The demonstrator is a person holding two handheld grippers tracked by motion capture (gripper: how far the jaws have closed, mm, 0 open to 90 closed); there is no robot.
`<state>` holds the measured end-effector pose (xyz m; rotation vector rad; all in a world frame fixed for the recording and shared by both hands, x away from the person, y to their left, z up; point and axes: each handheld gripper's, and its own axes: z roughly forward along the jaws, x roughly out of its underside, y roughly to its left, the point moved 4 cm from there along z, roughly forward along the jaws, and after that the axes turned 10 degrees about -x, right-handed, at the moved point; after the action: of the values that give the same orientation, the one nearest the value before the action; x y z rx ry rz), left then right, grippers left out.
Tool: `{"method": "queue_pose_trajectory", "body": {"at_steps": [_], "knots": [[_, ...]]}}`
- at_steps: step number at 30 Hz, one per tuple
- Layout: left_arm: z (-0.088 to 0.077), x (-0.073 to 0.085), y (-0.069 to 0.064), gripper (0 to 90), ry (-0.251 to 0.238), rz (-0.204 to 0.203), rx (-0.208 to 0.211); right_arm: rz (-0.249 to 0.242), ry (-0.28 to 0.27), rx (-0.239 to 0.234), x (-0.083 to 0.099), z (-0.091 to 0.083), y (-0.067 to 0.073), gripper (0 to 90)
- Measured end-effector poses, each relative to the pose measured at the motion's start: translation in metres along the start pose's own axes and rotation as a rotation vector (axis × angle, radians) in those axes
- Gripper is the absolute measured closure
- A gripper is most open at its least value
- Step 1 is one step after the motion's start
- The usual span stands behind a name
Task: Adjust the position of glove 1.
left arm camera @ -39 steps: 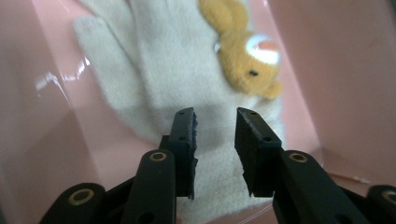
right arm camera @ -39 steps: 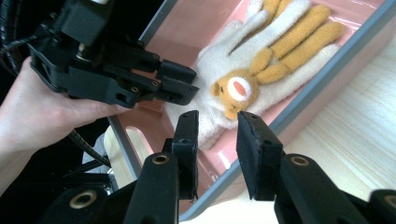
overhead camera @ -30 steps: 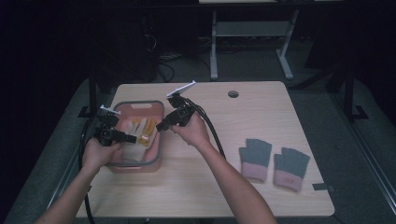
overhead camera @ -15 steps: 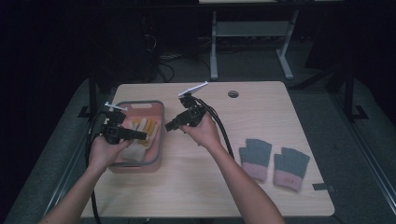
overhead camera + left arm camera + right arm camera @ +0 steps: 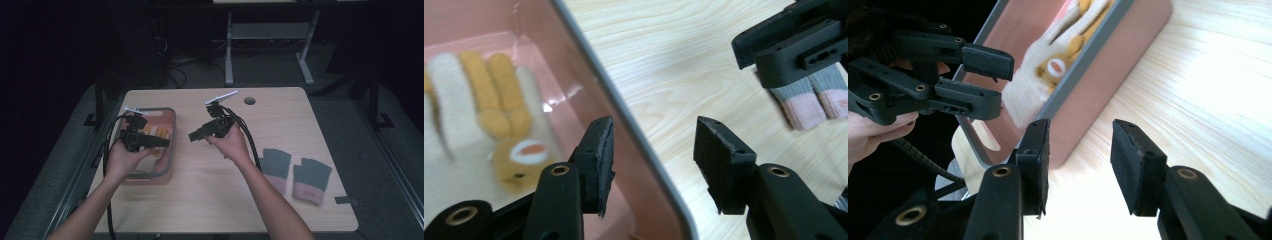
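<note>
A cream and yellow striped glove (image 5: 155, 133) (image 5: 489, 100) (image 5: 1048, 75) lies inside the pink bin (image 5: 172, 150) at the table's left. My left gripper (image 5: 165, 142) (image 5: 654, 145) hovers over the bin's right rim (image 5: 624, 115). Its jaws are open, have just been opening, and have nothing between them. My right gripper (image 5: 192, 135) (image 5: 1079, 150) hangs over bare wood just right of the bin (image 5: 1108, 75) and points at it. Its jaws are also open, have just been opening, and are empty. Two grey gloves with pink cuffs (image 5: 275, 165) (image 5: 311, 177) lie flat at the table's right.
The light wooden table (image 5: 210, 200) has a round cable hole (image 5: 249, 101) near its back edge. A small dark tag (image 5: 346, 200) lies near the front right corner. A grey table frame (image 5: 270, 30) stands on the dark floor behind.
Both grippers have drawn apart from the glove in the bin, the left toward the bin's left and the right out over the wood. Both pairs of jaws stand wider.
</note>
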<state>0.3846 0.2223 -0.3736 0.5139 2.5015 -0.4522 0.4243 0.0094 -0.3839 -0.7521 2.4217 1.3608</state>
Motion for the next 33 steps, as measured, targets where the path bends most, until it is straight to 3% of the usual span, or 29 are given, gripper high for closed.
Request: {"method": "queue_pose_trajectory", "body": {"at_steps": [18,33], "knots": [[0.011,-0.009,-0.041,46.3,-0.02,0.054,0.06,0.026,-0.03,0.034,0.025,-0.041,-0.012,56.3],[0.022,-0.012,-0.066,40.9,-0.022,0.078,0.094,0.057,-0.05,0.078,0.049,-0.07,-0.028,53.8]]}}
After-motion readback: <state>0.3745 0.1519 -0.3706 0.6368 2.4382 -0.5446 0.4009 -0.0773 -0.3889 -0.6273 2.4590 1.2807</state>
